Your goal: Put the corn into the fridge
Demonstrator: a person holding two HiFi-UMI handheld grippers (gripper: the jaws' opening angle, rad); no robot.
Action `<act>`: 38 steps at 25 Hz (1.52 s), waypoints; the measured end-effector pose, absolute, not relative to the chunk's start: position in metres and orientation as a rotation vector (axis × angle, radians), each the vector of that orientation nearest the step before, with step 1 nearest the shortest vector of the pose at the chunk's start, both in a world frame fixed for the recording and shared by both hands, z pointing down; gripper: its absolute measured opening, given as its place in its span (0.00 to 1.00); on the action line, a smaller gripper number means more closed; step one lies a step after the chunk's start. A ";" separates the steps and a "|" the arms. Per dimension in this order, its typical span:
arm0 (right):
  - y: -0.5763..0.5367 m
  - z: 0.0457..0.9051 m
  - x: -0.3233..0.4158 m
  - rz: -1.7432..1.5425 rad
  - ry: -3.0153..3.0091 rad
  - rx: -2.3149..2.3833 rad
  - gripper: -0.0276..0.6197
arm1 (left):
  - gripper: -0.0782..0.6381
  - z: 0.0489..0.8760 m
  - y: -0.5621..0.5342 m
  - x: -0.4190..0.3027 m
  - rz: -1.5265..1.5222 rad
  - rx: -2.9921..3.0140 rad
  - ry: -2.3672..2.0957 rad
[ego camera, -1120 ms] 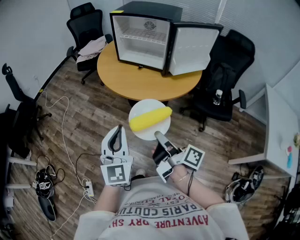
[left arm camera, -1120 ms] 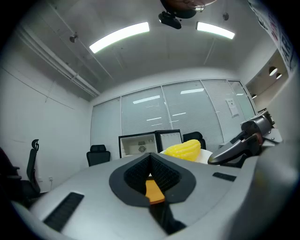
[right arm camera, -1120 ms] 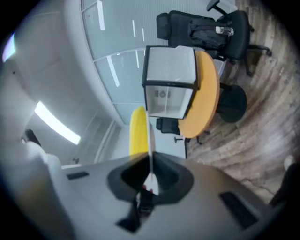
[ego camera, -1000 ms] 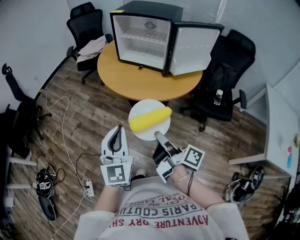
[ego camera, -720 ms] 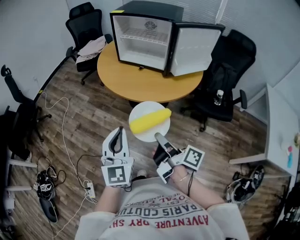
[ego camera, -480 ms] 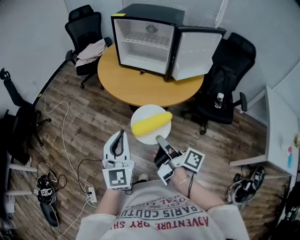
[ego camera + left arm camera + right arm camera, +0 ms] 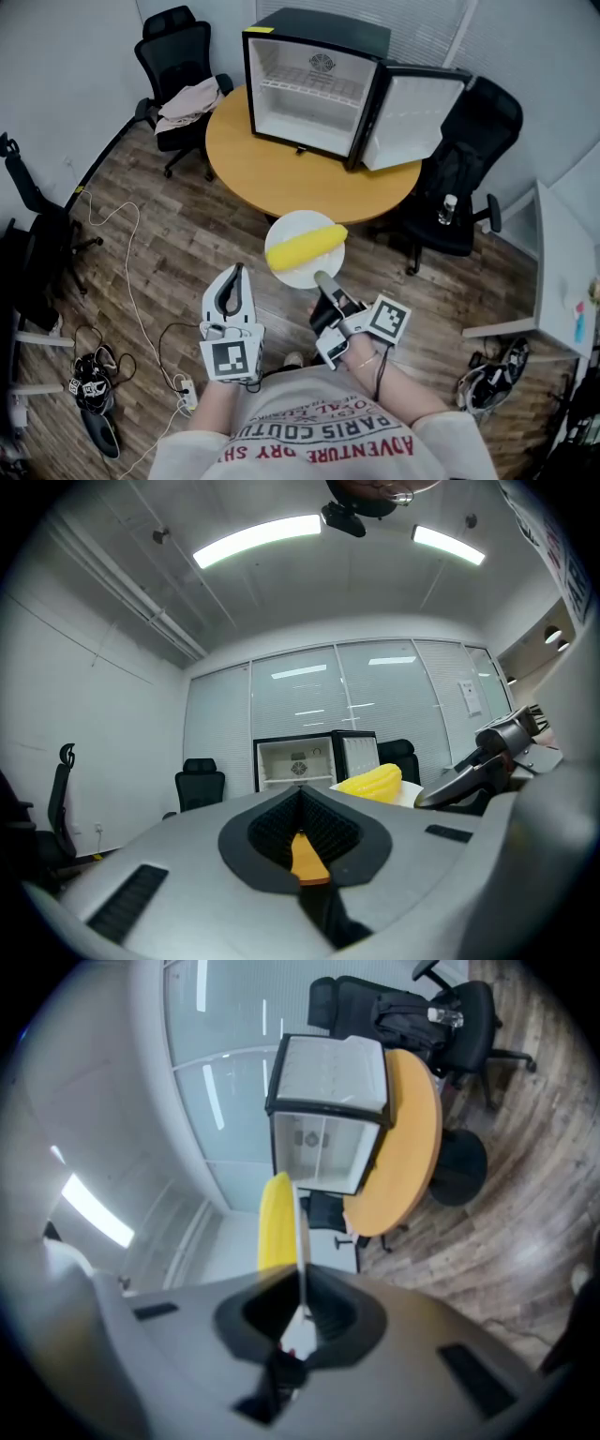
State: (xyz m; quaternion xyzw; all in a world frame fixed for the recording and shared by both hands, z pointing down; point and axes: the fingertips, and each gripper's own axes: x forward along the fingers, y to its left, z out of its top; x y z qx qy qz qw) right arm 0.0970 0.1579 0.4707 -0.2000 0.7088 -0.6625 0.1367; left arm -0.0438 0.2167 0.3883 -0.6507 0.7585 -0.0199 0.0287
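Starting at the right gripper (image 7: 323, 278), we find its jaws pinching the near rim of a round white plate (image 7: 292, 276). The right gripper view shows that thin rim edge-on between the pads. A yellow corn cob (image 7: 306, 246) lies loose across the middle of the plate, held up by the plate alone. The left gripper (image 7: 234, 272) is just beside the plate on its left and apart from it, jaws pressed together with nothing between them.

Moving outward, the plate hangs in the air above the plank floor (image 7: 178, 244), short of the near edge of a round wooden table (image 7: 281, 178). A small black fridge (image 7: 314, 89) stands on the far part of that table. Its white-lined door (image 7: 412, 117) is swung wide to the right, and the white interior looks bare apart from a wire shelf (image 7: 314, 86).

We judge the task to be about midway:

- Done — the fridge is open, and the corn is loaded on the plate and gripped.
- Left — carry the plate over the table to the opening, set it inside, release the rim, and withdraw.

Keep the plate level during transfer, since the cob looks free to roll.
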 end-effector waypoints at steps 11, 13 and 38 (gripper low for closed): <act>0.107 0.484 0.040 -1.979 2.088 -0.483 0.10 | 0.14 0.402 0.182 -0.090 -0.075 -1.914 2.435; 0.089 0.486 0.030 -1.993 2.090 -0.464 0.10 | 0.14 0.404 0.166 -0.099 -0.095 -1.890 2.450; -0.183 0.485 -0.055 -1.956 2.078 -0.510 0.10 | 0.14 0.400 -0.122 -0.195 -0.061 -1.937 2.402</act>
